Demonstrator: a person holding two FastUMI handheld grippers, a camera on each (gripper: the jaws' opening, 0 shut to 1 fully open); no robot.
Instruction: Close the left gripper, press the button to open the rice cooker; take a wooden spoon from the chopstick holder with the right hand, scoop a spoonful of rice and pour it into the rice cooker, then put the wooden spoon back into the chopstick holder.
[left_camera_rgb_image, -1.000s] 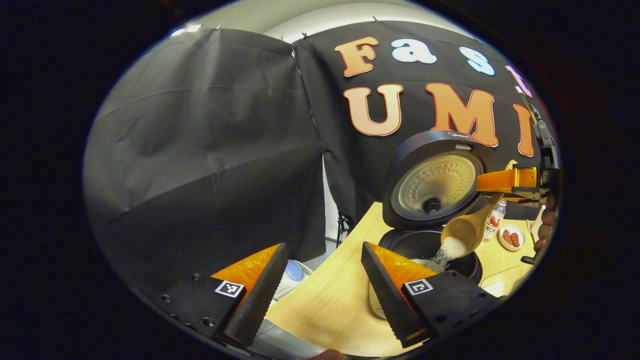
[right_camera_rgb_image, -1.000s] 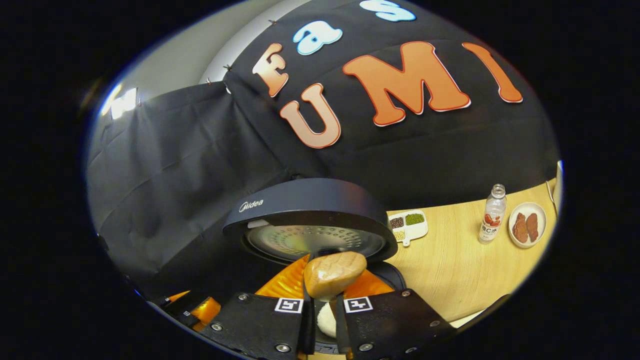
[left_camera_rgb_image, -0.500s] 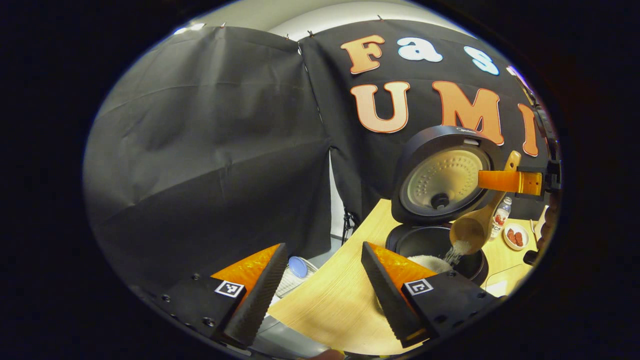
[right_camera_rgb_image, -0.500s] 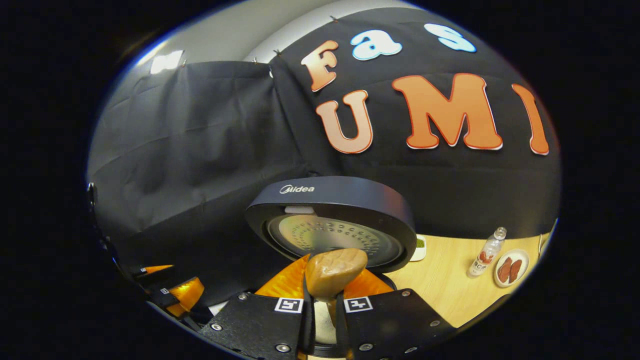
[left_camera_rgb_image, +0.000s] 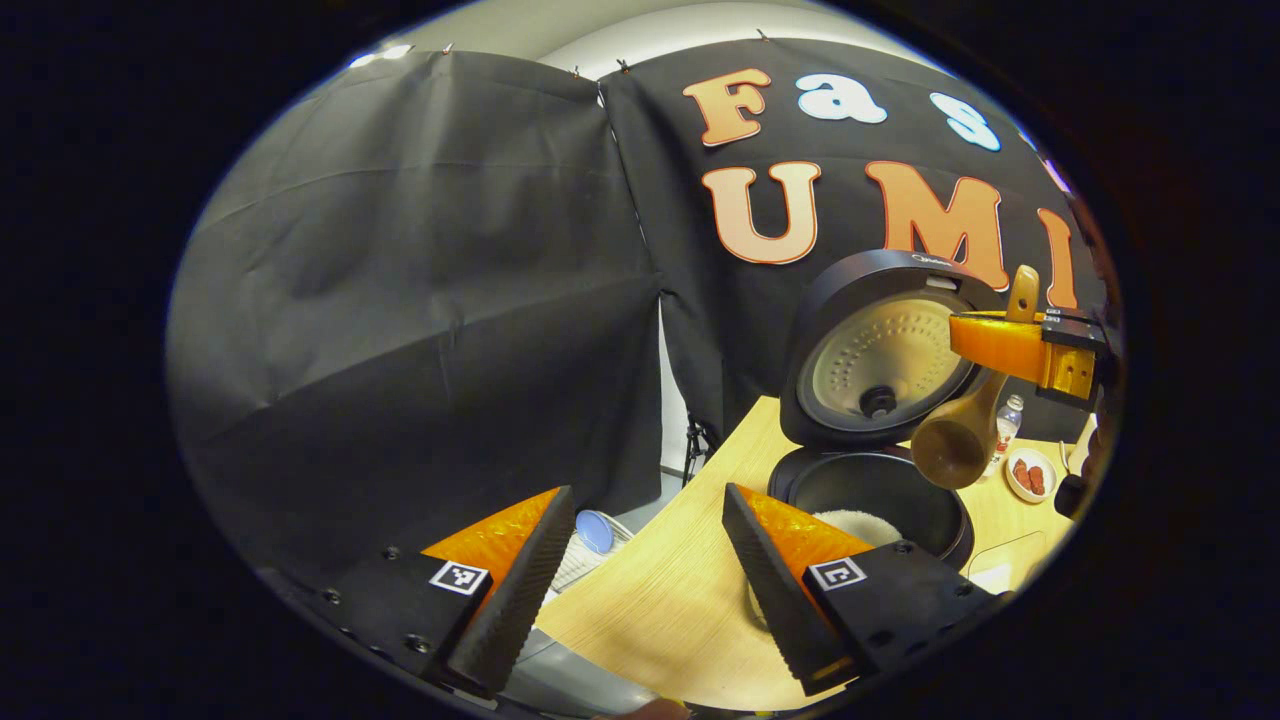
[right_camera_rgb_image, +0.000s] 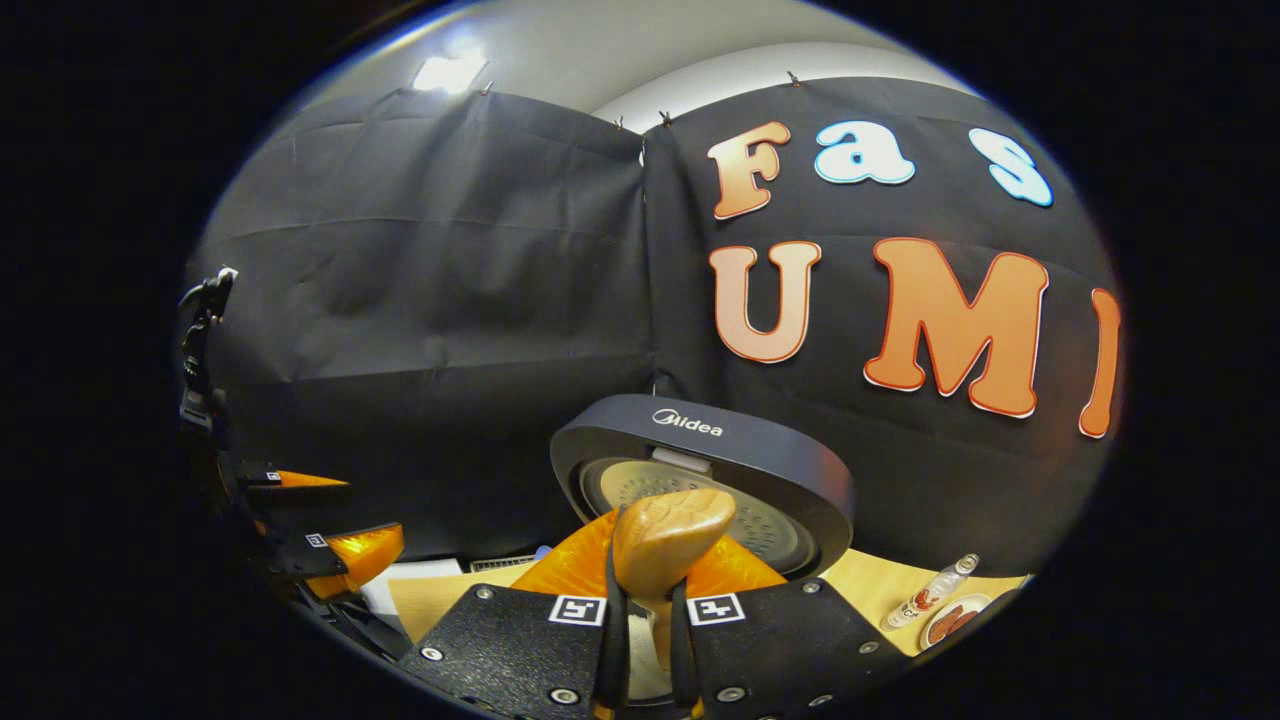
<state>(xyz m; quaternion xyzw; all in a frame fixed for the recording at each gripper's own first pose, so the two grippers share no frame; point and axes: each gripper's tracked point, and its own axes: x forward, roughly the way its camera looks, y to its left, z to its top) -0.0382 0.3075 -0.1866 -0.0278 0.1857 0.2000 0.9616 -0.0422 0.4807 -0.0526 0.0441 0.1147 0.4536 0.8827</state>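
Note:
The dark rice cooker (left_camera_rgb_image: 868, 492) stands open on the wooden table, its lid (left_camera_rgb_image: 880, 350) raised, and a white heap of rice (left_camera_rgb_image: 850, 522) lies in its pot. Above the pot's right rim hangs the wooden spoon (left_camera_rgb_image: 952, 452), bowl down and with no rice seen in it. My right gripper (left_camera_rgb_image: 985, 340) is shut on its handle. In the right gripper view the handle's end (right_camera_rgb_image: 670, 532) sticks up between the shut right gripper (right_camera_rgb_image: 648, 610), with the lid (right_camera_rgb_image: 700, 465) behind it. My left gripper (left_camera_rgb_image: 645, 590) is open, holds nothing and hovers near the table's left edge.
A small bottle (left_camera_rgb_image: 1008, 420) and a plate of red food (left_camera_rgb_image: 1028, 475) stand right of the cooker on the table (left_camera_rgb_image: 660, 600). A blue round thing on a white rack (left_camera_rgb_image: 590, 535) lies below the table's left edge. The left gripper (right_camera_rgb_image: 310, 545) is at the far left.
The rice has stopped pouring from the spoon. The right gripper has lifted the spoon a little above the pot and tipped upward. The left gripper has stayed open in place.

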